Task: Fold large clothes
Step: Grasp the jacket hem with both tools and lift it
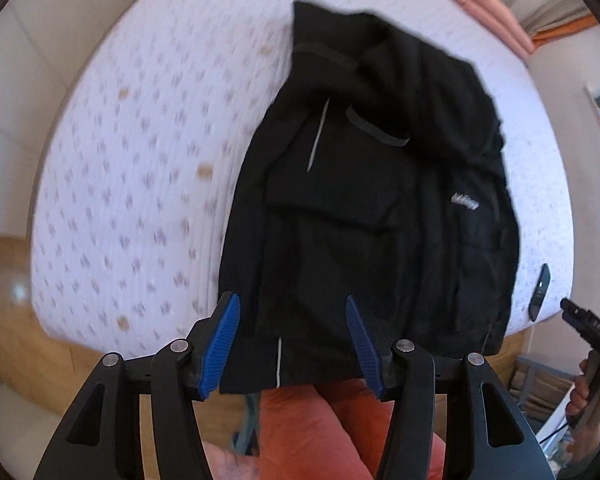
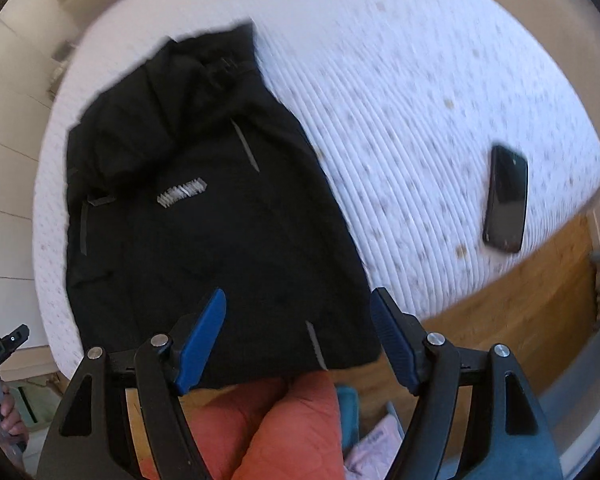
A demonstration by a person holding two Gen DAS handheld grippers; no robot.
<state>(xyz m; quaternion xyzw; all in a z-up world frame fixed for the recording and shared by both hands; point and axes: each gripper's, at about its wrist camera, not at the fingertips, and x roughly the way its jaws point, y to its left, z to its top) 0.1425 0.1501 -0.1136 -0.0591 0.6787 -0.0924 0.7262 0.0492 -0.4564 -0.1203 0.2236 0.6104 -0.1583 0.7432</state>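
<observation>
Blue-padded left tool (image 1: 294,344) and right tool (image 2: 298,340), both wide, gripping nothing, hover over near hem of black jacket (image 1: 364,200); jacket lies flat on mattress (image 1: 140,160), likely ready for next fold; phone (image 2: 506,198) apart.

left gripper (image 1: 292,340): black arms, ribbed blue pads, silver pivot screws | right gripper (image 2: 298,336): same build | clothing (image 1: 320,428): orange-red quilted fabric, near

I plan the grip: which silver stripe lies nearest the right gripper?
The stripe at the jacket hem, beside the open right gripper; the other sits higher.
</observation>
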